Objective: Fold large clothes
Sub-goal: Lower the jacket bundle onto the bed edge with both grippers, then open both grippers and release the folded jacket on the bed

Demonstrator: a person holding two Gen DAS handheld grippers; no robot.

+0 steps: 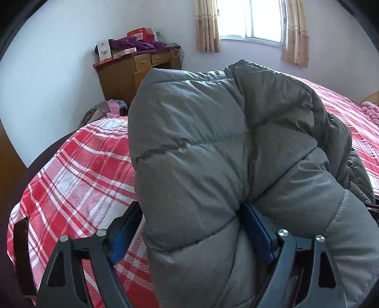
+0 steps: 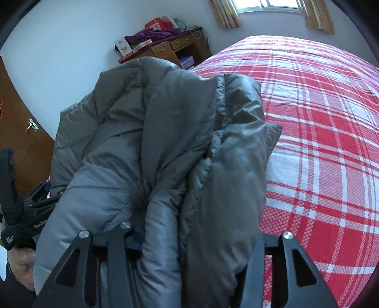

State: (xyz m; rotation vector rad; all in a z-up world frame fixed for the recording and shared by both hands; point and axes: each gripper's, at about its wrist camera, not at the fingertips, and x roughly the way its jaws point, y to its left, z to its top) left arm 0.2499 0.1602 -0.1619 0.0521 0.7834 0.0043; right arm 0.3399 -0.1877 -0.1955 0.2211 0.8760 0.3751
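Note:
A large grey quilted puffer jacket (image 1: 213, 147) fills the left wrist view, bunched and lifted above the bed. My left gripper (image 1: 189, 227) is shut on a thick fold of it, its blue pads (image 1: 257, 234) pressing into the fabric. In the right wrist view the same jacket (image 2: 154, 147) hangs in folds with its zipper edge showing. My right gripper (image 2: 194, 239) is shut on another bunch of it. The left gripper (image 2: 28, 220) and the hand holding it show at the far left of that view, beside the jacket.
A bed with a red and white plaid sheet (image 2: 319, 142) lies under and right of the jacket. A wooden desk (image 1: 137, 71) piled with boxes and purple cloth stands against the far wall. There is a curtained window (image 1: 251, 21), a brown door (image 2: 21, 132) and pink bedding (image 1: 372, 109).

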